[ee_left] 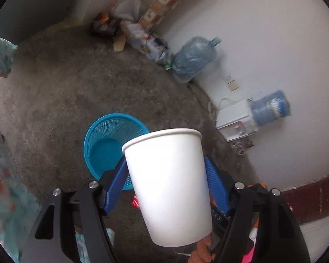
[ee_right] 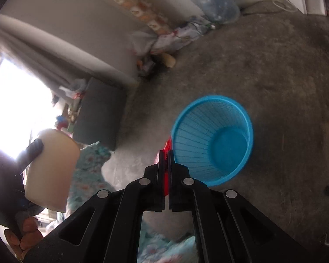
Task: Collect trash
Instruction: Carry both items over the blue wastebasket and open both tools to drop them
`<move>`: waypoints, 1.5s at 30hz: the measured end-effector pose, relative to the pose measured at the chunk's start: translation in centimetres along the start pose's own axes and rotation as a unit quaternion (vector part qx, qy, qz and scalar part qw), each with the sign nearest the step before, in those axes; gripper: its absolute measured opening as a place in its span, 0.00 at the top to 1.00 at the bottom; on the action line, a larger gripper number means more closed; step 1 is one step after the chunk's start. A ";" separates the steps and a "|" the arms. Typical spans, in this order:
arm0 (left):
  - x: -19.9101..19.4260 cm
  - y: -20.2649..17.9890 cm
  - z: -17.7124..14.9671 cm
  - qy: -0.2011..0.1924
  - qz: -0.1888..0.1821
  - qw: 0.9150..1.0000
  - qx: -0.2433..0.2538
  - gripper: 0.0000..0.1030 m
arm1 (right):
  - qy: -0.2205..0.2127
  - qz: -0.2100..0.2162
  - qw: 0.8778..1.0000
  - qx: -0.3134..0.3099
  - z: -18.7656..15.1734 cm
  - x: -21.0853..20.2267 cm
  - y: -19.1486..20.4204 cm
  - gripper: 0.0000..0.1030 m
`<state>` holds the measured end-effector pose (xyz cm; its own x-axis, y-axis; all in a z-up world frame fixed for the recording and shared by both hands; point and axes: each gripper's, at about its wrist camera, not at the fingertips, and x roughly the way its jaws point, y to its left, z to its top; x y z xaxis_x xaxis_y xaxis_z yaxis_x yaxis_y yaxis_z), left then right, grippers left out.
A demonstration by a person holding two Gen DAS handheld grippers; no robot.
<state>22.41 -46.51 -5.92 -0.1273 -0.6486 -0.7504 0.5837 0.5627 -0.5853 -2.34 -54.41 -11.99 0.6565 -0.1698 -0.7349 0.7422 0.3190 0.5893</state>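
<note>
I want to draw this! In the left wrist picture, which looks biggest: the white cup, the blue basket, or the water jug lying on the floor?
1. white cup, but it's nearest the camera
2. blue basket, part hidden
3. water jug, farthest away

left tool (ee_left: pixel 165 171) grips white paper cup (ee_left: pixel 167 186) | above blue basket (ee_left: pixel 103 140) | concrete floor (ee_left: pixel 65 92)

1. Daylight floods in from a window (ee_right: pixel 13 100) at the left of the right wrist view and blows out to pure white.
2. That glare backlights the paper cup (ee_right: pixel 51 171), turning it dull cream; in the left wrist view it is evenly lit.
3. The concrete floor (ee_left: pixel 61 100) is dim and mottled.
4. Water bottles (ee_left: pixel 269 107) and wall clutter are motion-smeared.
5. Fisheye bending curves the walls; the corners are black.
</note>
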 end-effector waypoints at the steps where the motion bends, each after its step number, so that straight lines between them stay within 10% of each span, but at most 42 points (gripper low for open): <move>1: 1.8 0.7 0.5 0.003 0.015 1.000 -0.001 0.32 | 0.001 -0.005 1.000 0.007 0.4 1.1 -0.7 0.98; 3: 4.9 2.1 0.8 0.011 0.039 0.999 -0.008 0.27 | 0.003 -0.009 1.000 0.024 1.0 3.0 -2.2 0.91; 6: 7.3 3.8 0.9 0.017 0.075 0.996 -0.035 0.23 | 0.023 -0.040 0.998 0.048 1.5 6.5 -4.4 0.54; 12: 4.9 4.6 -0.1 0.000 0.054 0.997 -0.051 0.23 | 0.021 -0.065 0.996 0.048 0.6 6.1 -6.0 0.52; 20: -6.9 -0.1 -1.9 -0.112 0.026 0.993 0.003 0.23 | -0.054 -0.050 0.997 -0.016 -0.7 -0.2 -1.3 0.46; 29: -23.0 -6.6 -10.4 -0.233 0.016 0.967 0.107 0.11 | -0.141 0.006 0.974 -0.176 -5.9 -11.5 9.9 0.15; 45: -40.8 1.0 -24.3 -0.323 0.097 0.941 0.014 0.05 | -0.120 -0.008 0.928 -0.352 -17.0 -15.8 20.9 0.08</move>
<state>8.70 -7.09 16.66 0.4919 -0.7171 -0.4938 0.5685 0.6941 -0.4417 0.48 -29.23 6.26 0.7198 -0.3563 -0.5957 0.5364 0.8302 0.1516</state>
